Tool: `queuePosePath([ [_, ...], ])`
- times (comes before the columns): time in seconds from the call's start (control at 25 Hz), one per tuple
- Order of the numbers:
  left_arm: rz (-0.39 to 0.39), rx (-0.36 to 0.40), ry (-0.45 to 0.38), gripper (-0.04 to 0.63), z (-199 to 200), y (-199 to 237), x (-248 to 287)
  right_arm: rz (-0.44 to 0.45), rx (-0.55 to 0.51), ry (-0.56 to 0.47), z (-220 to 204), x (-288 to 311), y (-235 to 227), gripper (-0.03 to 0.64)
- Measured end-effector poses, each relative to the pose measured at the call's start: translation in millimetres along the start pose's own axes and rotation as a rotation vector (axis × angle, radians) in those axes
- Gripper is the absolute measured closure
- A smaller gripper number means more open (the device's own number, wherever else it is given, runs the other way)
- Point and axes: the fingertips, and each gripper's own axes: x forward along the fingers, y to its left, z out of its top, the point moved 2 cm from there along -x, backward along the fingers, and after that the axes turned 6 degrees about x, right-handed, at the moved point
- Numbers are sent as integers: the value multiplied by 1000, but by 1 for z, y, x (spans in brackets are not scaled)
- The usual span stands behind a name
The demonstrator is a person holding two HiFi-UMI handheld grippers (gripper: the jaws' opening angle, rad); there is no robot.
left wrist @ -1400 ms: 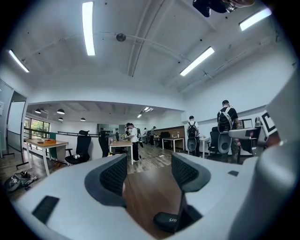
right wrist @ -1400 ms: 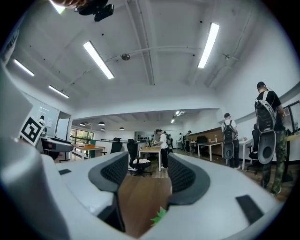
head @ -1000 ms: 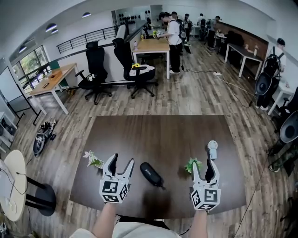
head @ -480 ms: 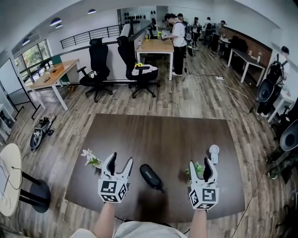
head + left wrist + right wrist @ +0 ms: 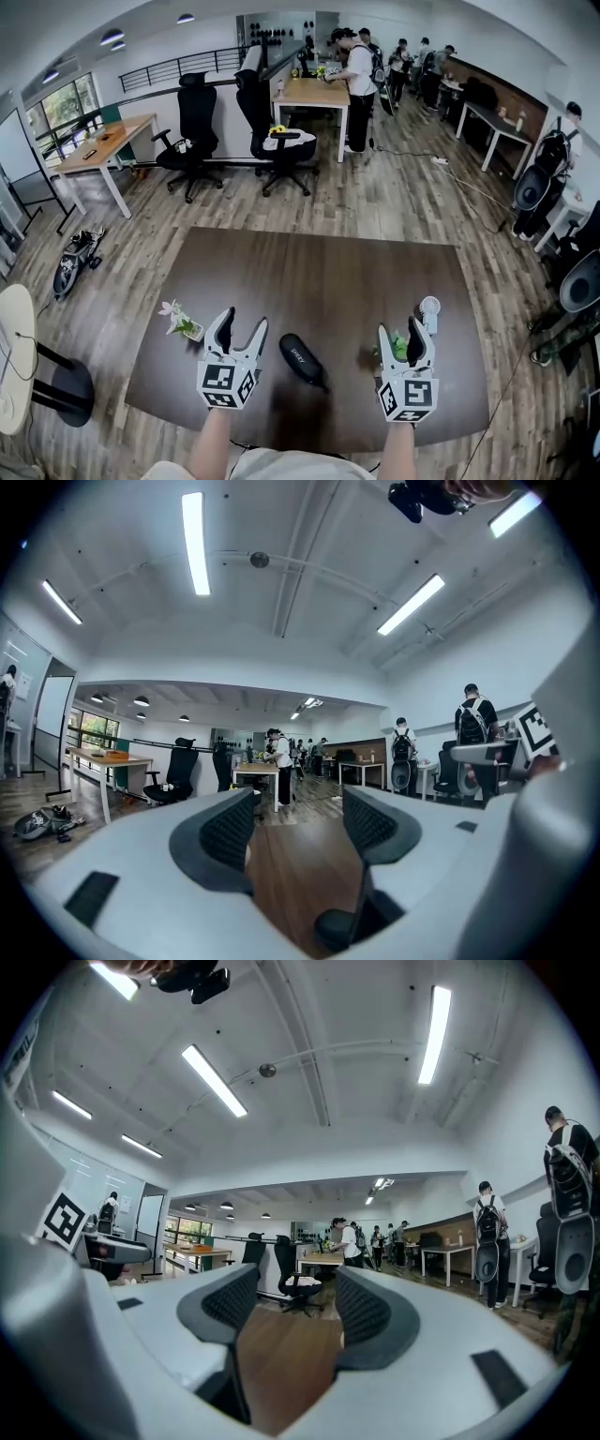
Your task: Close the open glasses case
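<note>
— Toward the left of the dark table (image 5: 328,267), what is seen?
— A small potted flower (image 5: 180,322) is seen near the left edge, just beside the left tool (image 5: 245,321).
— How is that tool held?
— It is held low over the near edge and pointed away from the person. Its jaws are spread apart, and only bare table wood is seen between them in the left gripper view.
— Where is the glasses case (image 5: 303,360) found?
— It is laid on the table between the two tools, nearer the left one, and is touched by neither. It is seen as one dark oblong set at a slant; whether its lid is fully down cannot be told.
— What is noted further right?
— The right tool (image 5: 398,328) is held with its jaws apart too, and nothing is gripped. A little green plant (image 5: 399,347) is partly hidden behind its jaws in the head view. A small white fan (image 5: 429,309) is stood just beyond, near the right edge.
</note>
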Motion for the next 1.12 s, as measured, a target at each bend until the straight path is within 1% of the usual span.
queuePosePath([
  [0.36, 2, -13, 22, 295, -11, 1, -3, 12, -24, 38, -9, 1, 7, 353],
  [0.56, 11, -27, 30, 295, -20, 7, -9, 48, -47, 73, -20, 5, 25, 353],
  [0.76, 27, -11, 49, 295, -35, 11, -18, 99, -54, 117, -39, 9, 46, 353],
  [0.92, 44, -22, 89, 295, -54, 18, -29, 152, -47, 185, -63, 13, 69, 353],
  [1.12, 56, -53, 151, 295, -79, 22, -48, 254, -75, 309, -103, 14, 108, 353],
])
